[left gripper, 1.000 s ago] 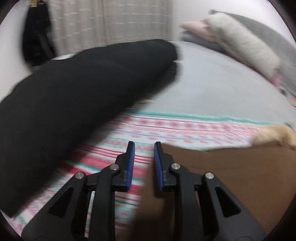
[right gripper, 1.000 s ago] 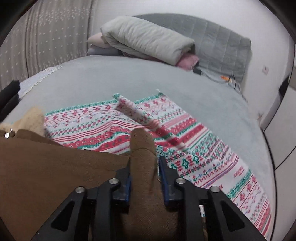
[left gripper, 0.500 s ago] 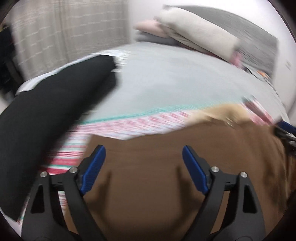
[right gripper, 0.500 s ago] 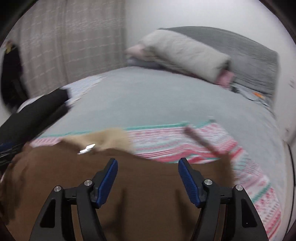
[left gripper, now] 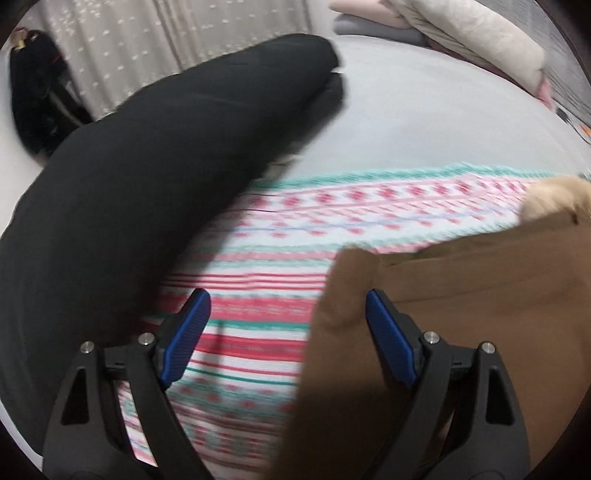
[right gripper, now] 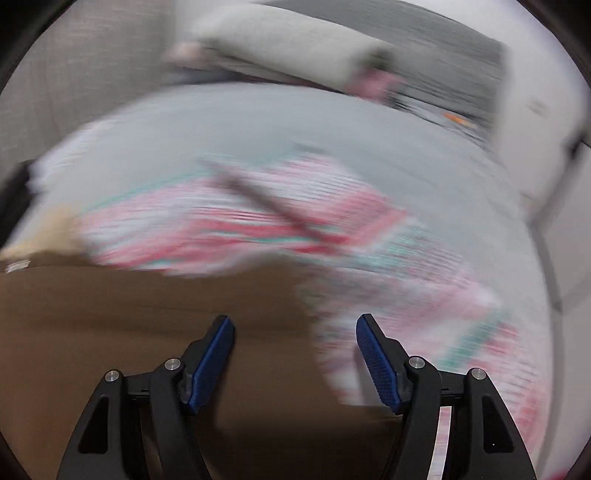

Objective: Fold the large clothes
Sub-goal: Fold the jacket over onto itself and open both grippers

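Both tongs stand with their jaws wide apart and nothing between the pads. We note the left tongs [left gripper: 284, 325] over the left edge of the brown garment [left gripper: 461, 314], which lies flat on the striped blanket [left gripper: 280, 236]; a raised corner of the brown cloth sits in the gap just inside the right-hand pad, and we cannot tell whether cloth and pad touch. To the left of these tongs a large black garment [left gripper: 147, 177] lies across the blanket and the grey bed sheet [left gripper: 424, 122], close beside the left-hand finger. A pale fluffy trim [left gripper: 554, 195] shows at the far top of the brown garment. Behind, we record a curtain [left gripper: 166, 44], dark clothing hanging at the far left [left gripper: 33, 96], and a folded pale duvet [left gripper: 480, 33] at the head of the bed. The right wrist view is heavily blurred. We see the right tongs [right gripper: 295, 350] above the right edge of the brown garment [right gripper: 147, 332], with the blanket [right gripper: 424, 295] under the right-hand finger; contact cannot be judged. A dark strip [right gripper: 266, 203] lies across the blanket farther off, too smeared to identify.
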Motion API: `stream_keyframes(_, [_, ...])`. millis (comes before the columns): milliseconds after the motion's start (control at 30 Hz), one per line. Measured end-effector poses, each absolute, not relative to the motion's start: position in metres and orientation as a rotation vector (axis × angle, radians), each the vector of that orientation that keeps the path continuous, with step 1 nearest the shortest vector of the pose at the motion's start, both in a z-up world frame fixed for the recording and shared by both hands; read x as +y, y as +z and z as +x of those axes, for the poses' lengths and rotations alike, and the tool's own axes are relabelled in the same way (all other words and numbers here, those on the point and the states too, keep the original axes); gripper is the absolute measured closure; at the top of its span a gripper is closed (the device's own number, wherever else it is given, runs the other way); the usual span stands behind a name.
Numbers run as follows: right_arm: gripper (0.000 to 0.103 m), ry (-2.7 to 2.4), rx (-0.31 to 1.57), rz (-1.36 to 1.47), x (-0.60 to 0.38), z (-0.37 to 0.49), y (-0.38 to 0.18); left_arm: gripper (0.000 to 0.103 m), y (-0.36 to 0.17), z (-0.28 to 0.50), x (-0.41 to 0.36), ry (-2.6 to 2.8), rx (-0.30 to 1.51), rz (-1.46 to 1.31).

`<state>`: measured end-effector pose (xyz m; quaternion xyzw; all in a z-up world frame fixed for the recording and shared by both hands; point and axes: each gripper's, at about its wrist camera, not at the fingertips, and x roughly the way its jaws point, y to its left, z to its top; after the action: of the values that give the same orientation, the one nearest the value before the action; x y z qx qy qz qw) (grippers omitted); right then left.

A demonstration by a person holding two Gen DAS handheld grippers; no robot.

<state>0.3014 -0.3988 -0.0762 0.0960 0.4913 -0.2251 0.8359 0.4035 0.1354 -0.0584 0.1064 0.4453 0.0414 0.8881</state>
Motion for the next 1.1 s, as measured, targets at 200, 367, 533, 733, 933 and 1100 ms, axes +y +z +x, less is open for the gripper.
stream_keyframes(200, [0.031,-0.499,0.96,0.357,-0.429,0.253,-0.045,0.017,-0.026,0.364,0.148,0.133,0.896,0.214])
stream_keyframes(367, [0.03,-0.378,0.879,0.285,-0.368,0.222,-0.005,0.016,0.01,0.291,0.119,-0.03,0.834,0.159])
stream_keyframes(533, [0.03,-0.218,0.874,0.167,-0.274,0.211,0.002,0.008,0.001,0.234,0.077,-0.19,0.88,0.103])
stream_keyframes(733, [0.03,-0.123,0.935,0.167,-0.225,0.19,-0.019,0.008,-0.027,0.198,0.071,-0.191,0.976,0.085])
stream_keyframes(933, [0.03,-0.288,1.017,0.203,-0.264,0.154,-0.045,0.008,-0.037,0.176,0.108,-0.131,0.962,0.092])
stream_keyframes(1100, [0.03,-0.341,0.952,0.367,-0.304,0.102,-0.034,0.008,-0.019,0.155,0.116,-0.046,0.945,0.074])
